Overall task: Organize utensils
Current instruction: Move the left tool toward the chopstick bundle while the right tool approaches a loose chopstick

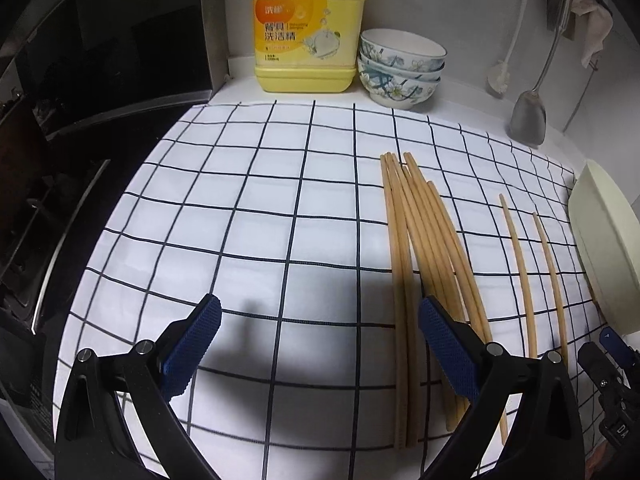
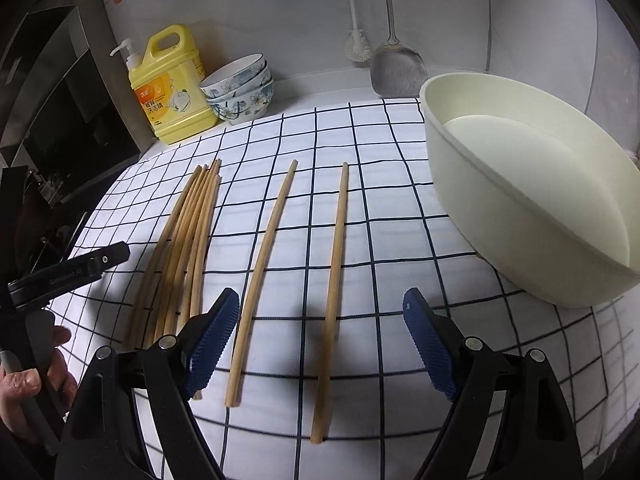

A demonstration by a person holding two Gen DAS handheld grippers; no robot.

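Observation:
A bundle of several wooden chopsticks (image 1: 416, 248) (image 2: 180, 248) lies lengthwise on the checked cloth (image 1: 240, 208) (image 2: 380, 200). Two single chopsticks (image 2: 264, 264) (image 2: 334, 280) lie apart to its right, also seen as the two single chopsticks (image 1: 520, 264) in the left wrist view. My left gripper (image 1: 320, 332) is open above bare cloth, its right finger over the bundle's near ends. My right gripper (image 2: 320, 324) is open, straddling the near ends of the two single chopsticks without touching them.
A cream oval tub (image 2: 520, 184) (image 1: 604, 248) stands on the cloth at the right. At the back wall stand a yellow detergent jug (image 1: 310, 32) (image 2: 172, 92), stacked floral bowls (image 1: 400, 68) (image 2: 240, 88), a hanging spatula (image 2: 396, 64) and brush (image 2: 358, 48). A dark stove lies left.

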